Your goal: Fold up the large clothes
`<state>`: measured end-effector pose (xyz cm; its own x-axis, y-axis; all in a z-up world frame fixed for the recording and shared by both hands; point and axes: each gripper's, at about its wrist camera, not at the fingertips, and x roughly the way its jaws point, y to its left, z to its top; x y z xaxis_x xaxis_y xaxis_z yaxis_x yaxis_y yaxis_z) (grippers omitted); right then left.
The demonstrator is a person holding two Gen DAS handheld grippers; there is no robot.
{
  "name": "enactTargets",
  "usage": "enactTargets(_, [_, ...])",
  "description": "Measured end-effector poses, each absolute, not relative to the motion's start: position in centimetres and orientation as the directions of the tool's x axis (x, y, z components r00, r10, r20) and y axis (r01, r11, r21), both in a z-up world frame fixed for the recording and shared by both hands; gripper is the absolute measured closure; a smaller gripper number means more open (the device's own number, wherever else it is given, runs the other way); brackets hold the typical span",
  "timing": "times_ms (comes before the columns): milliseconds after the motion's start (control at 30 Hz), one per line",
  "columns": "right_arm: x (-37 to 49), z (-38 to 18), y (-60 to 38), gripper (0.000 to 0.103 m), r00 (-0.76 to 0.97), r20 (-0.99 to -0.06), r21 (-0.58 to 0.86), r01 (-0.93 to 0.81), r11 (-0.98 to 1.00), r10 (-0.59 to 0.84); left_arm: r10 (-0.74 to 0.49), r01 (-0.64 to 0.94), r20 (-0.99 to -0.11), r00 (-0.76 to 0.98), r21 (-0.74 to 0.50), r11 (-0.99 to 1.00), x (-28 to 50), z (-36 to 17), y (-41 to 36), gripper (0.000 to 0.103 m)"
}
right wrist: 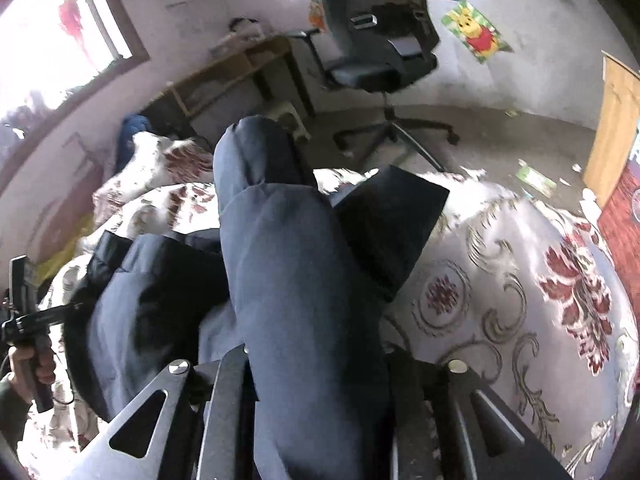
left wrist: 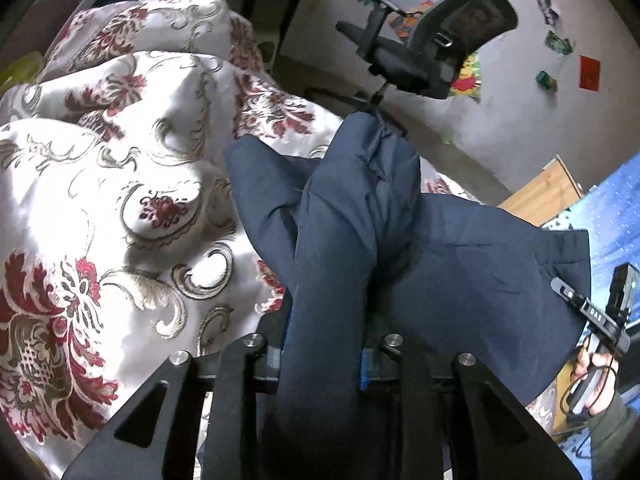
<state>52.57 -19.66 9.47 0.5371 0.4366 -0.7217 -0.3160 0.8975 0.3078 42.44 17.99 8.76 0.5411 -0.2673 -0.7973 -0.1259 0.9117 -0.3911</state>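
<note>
A navy blue padded jacket (left wrist: 440,264) hangs stretched between my two grippers above a bed. My left gripper (left wrist: 324,360) is shut on a thick fold of the jacket, which bulges out between the fingers and hides the tips. My right gripper (right wrist: 316,360) is shut on another thick fold of the same jacket (right wrist: 288,248); a dark cuff or hem (right wrist: 388,224) sticks out to its right. The right gripper also shows at the right edge of the left wrist view (left wrist: 600,316), and the left gripper at the left edge of the right wrist view (right wrist: 28,320).
The bed has a shiny white cover with red floral print (left wrist: 100,184) (right wrist: 520,280) and pillows (left wrist: 152,20) at its head. A black office chair (right wrist: 380,52) stands on the floor beyond the bed, next to a wooden desk (right wrist: 232,76). A wooden door (right wrist: 616,120) is at right.
</note>
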Motion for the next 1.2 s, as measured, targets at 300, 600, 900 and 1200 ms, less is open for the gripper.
enactTargets(300, [49.5, 9.5, -20.8, 0.023, 0.634, -0.726, 0.160, -0.223, 0.962, 0.268, -0.158, -0.189, -0.822, 0.547, -0.305, 0.933, 40.0, 10.0, 18.4, 0.048])
enactTargets(600, [42.6, 13.9, -18.5, 0.005, 0.767, -0.568, 0.079, -0.308, 0.948, 0.297, -0.024, -0.152, -0.737, 0.675, -0.170, 0.974, 34.4, 14.4, 14.4, 0.026])
enactTargets(900, [36.3, 15.4, -17.1, 0.000, 0.821, -0.447, 0.055, -0.371, 0.927, 0.355, 0.111, -0.176, -0.592, 0.798, -0.054, 0.983, 28.5, 17.3, 9.3, 0.009])
enactTargets(1200, [31.3, 15.7, -16.6, 0.000, 0.846, -0.353, 0.029, -0.417, 0.909, 0.399, 0.229, -0.265, -0.493, 0.840, -0.003, 0.964, 24.1, 17.9, 8.1, 0.008])
